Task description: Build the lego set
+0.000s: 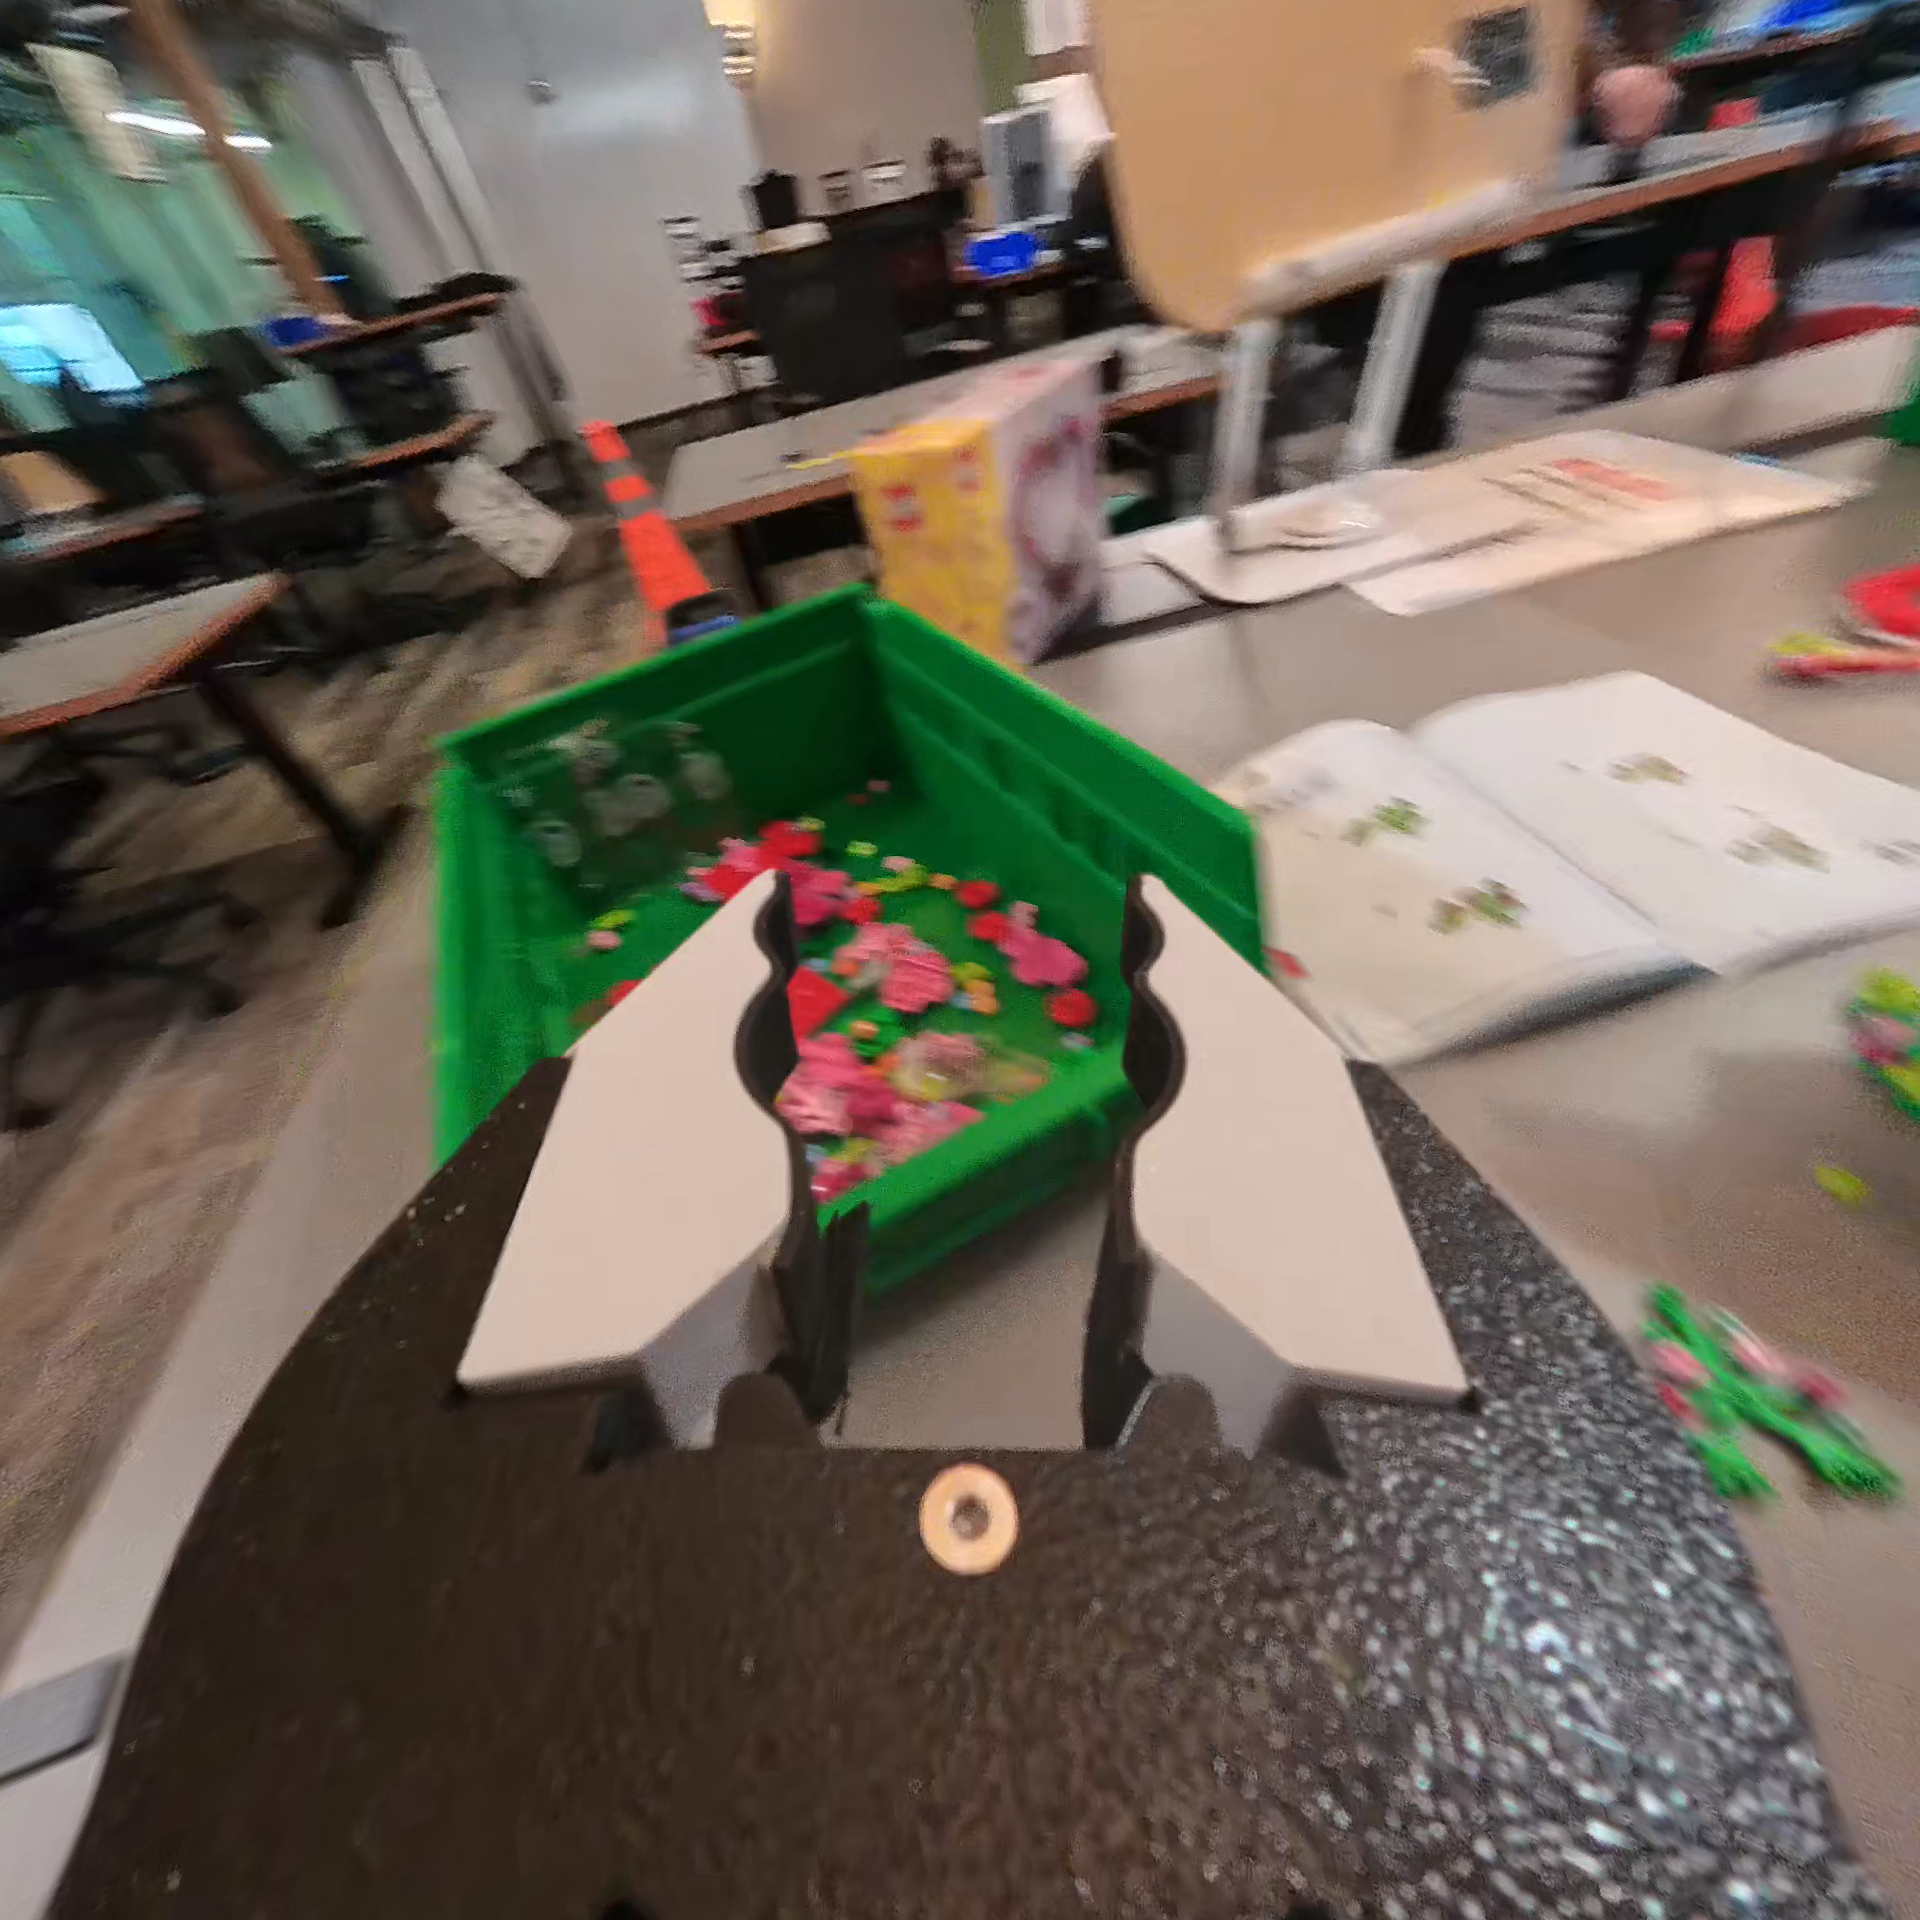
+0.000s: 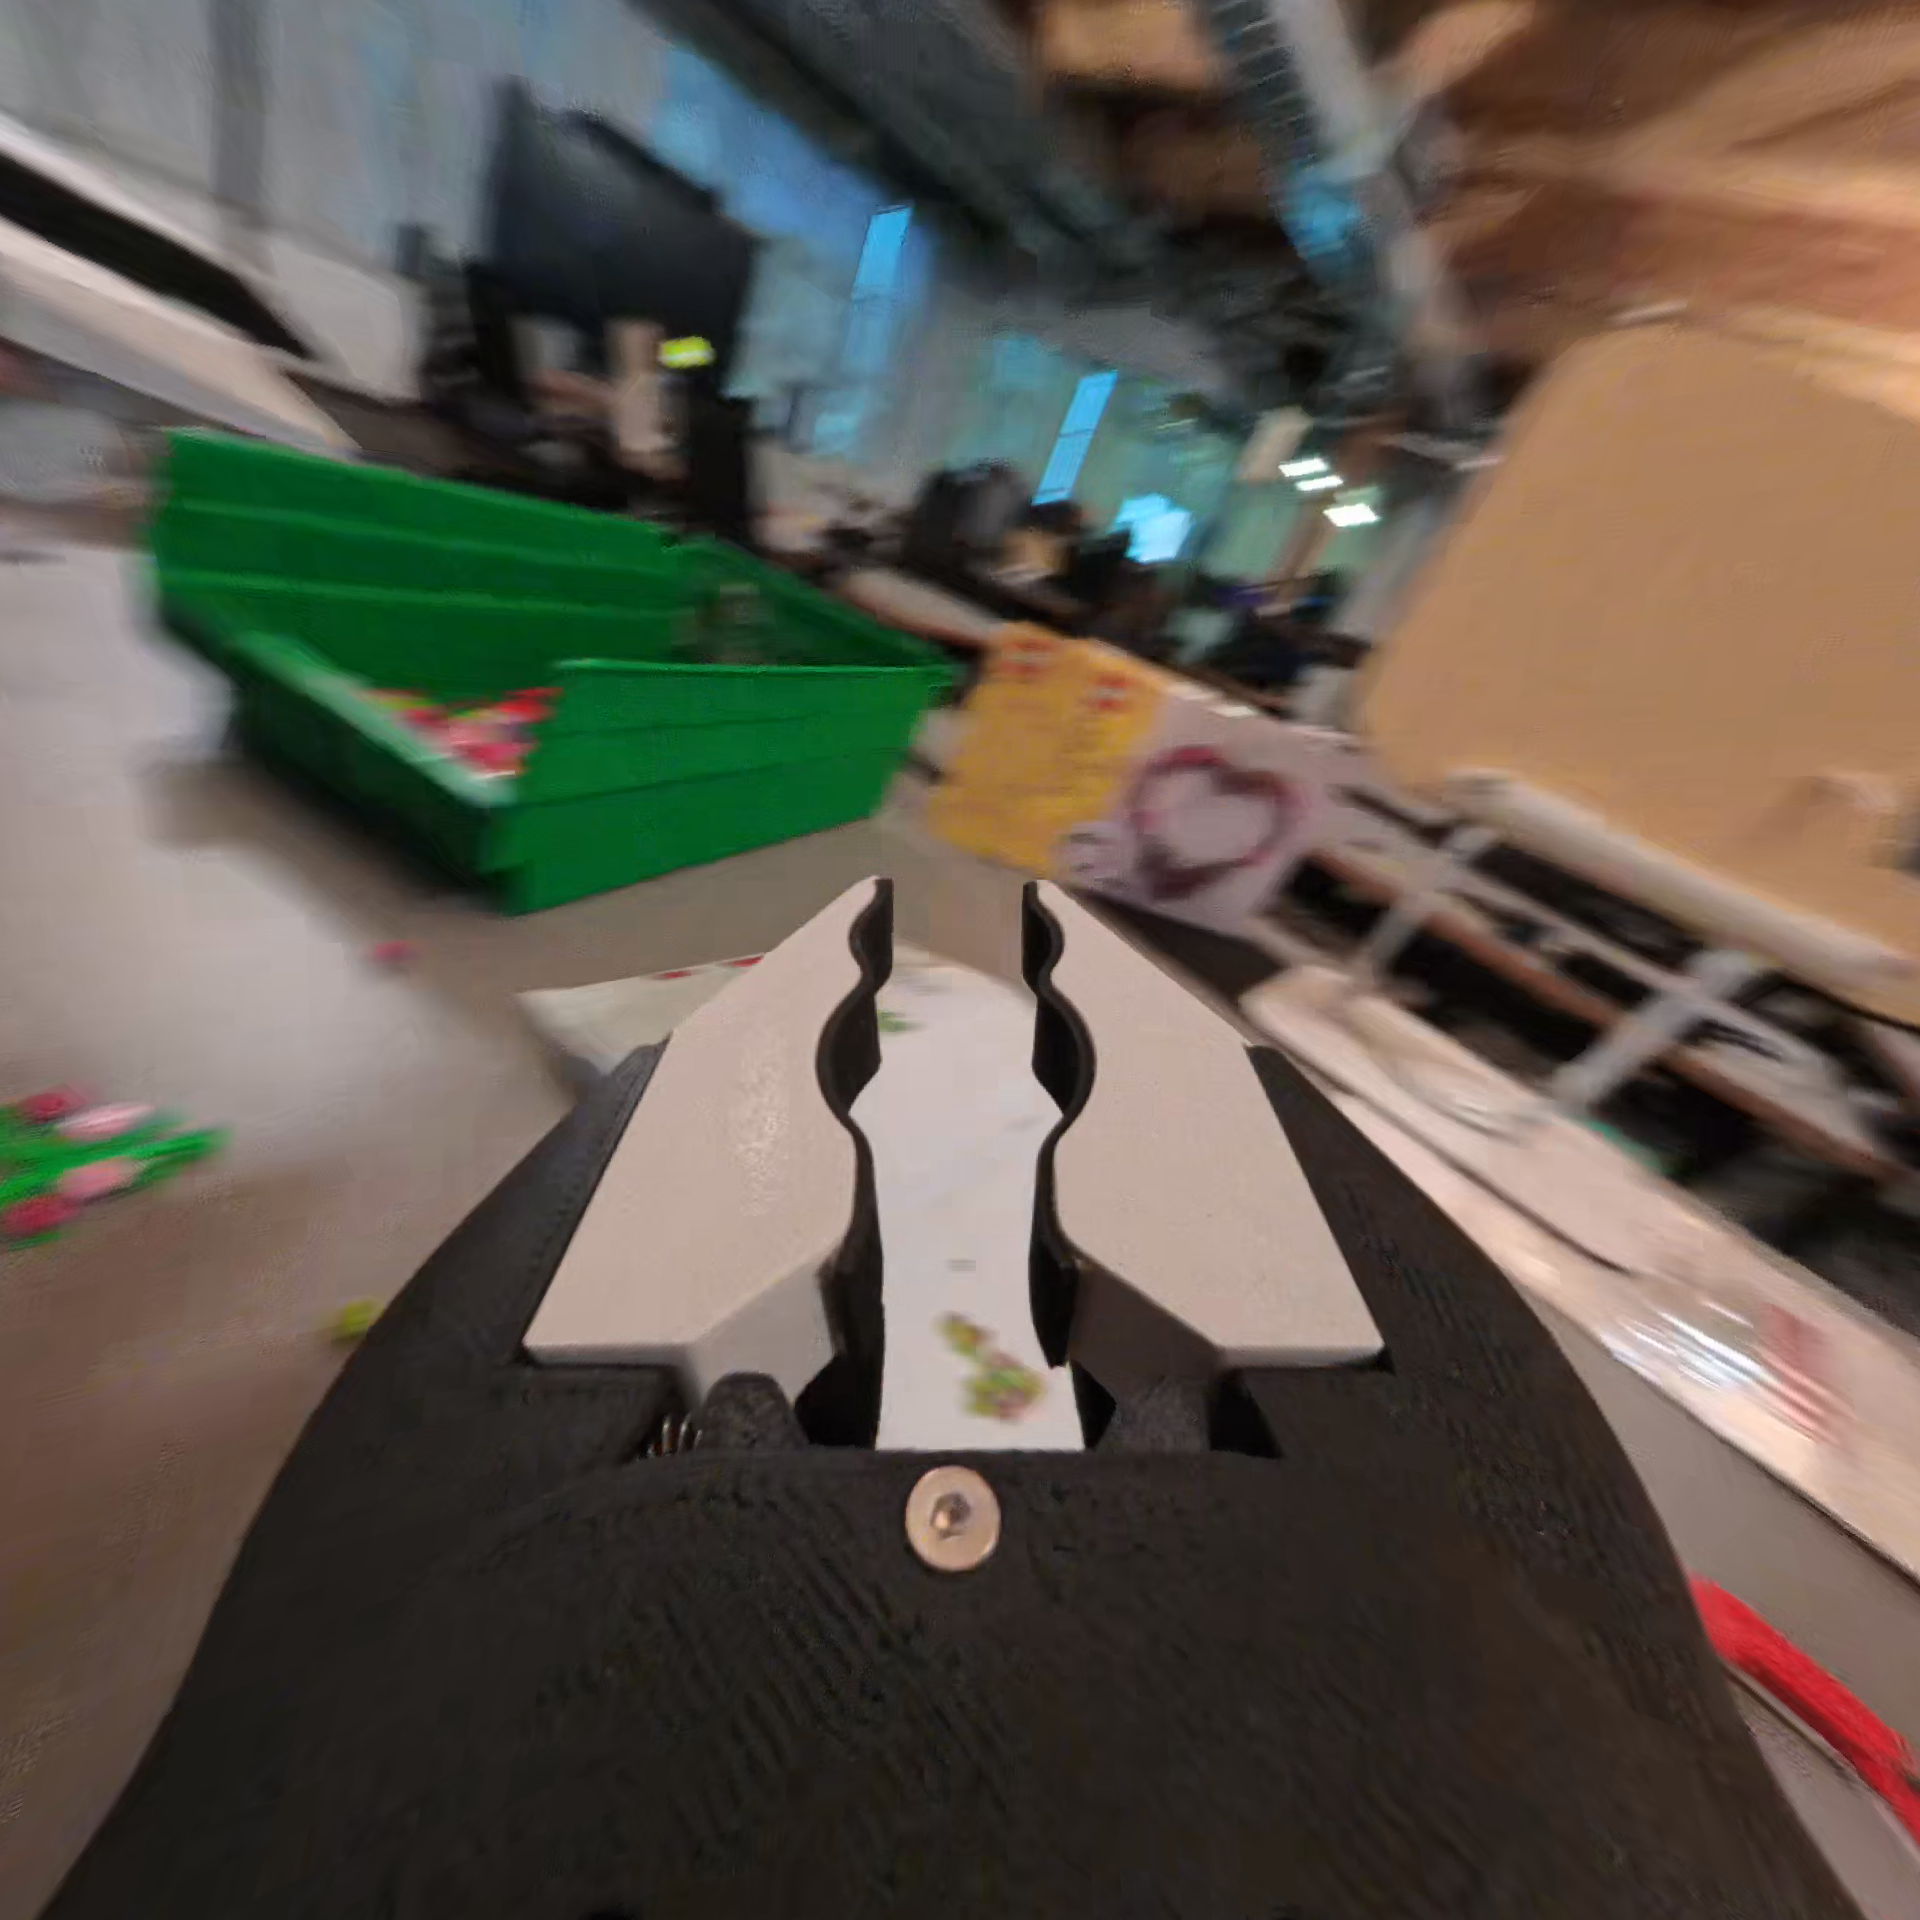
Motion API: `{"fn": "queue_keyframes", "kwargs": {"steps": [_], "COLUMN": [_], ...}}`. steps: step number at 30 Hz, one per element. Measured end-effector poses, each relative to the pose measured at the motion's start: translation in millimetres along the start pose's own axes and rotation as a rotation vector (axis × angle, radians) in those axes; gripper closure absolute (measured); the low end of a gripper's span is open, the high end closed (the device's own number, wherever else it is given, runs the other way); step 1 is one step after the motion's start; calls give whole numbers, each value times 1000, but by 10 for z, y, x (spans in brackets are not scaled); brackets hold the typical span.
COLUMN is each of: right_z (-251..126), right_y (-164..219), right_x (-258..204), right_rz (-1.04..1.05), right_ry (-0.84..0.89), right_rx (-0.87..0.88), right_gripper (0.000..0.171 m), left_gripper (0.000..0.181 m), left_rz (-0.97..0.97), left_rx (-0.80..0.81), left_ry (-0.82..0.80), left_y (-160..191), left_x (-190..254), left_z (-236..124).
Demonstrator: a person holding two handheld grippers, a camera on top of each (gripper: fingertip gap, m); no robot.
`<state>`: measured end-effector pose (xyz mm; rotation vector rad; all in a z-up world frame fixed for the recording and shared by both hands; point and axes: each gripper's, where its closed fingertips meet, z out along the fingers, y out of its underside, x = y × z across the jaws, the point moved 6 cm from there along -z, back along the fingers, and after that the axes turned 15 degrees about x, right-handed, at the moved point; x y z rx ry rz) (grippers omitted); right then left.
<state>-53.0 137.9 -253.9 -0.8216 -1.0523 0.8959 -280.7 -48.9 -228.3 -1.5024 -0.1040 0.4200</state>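
Note:
A green bin (image 1: 1049, 790) on the grey table holds several loose pink, red and green lego pieces (image 1: 904, 966). My left gripper (image 1: 956, 883) is open and empty, held above the bin's near end. The bin also shows in the right wrist view (image 2: 665, 748) at the left. My right gripper (image 2: 956, 888) is open by a narrow gap and empty, held above the open instruction booklet (image 2: 956, 1195), which also shows in the left wrist view (image 1: 1558, 862). A partly built green and pink lego piece (image 1: 1756, 1392) lies on the table at the right, and it also shows in the right wrist view (image 2: 83, 1153).
The yellow lego box (image 1: 977, 530) stands behind the bin, also in the right wrist view (image 2: 1049, 738). Flat papers and plastic bags (image 1: 1507, 520) lie at the back right. Loose lego bits (image 1: 1870, 1029) lie at the right edge. Both views are blurred.

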Motion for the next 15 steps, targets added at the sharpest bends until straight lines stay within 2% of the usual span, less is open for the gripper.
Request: {"fn": "queue_keyframes", "kwargs": {"steps": [3, 8, 11, 15], "right_z": [-184, -490, -632, -682], "right_y": [-1, 17, 8, 17], "right_x": [415, 799, 942, 1013], "right_rz": [-60, -168, -173, -122], "right_ry": [232, 380, 431, 453], "right_rx": [34, 12, 26, 40], "right_gripper": [149, 151, 152, 152], "left_gripper": [121, 118, 118, 118], "left_rz": [8, 23, 31, 60], "left_rx": [27, -74, -243, -633], "left_ry": [-118, -167, -44, 133], "left_y": [-191, -290, -197, 234], "left_x": [-335, -726, -748, -663], "left_z": [111, 314, 502, 641]}}
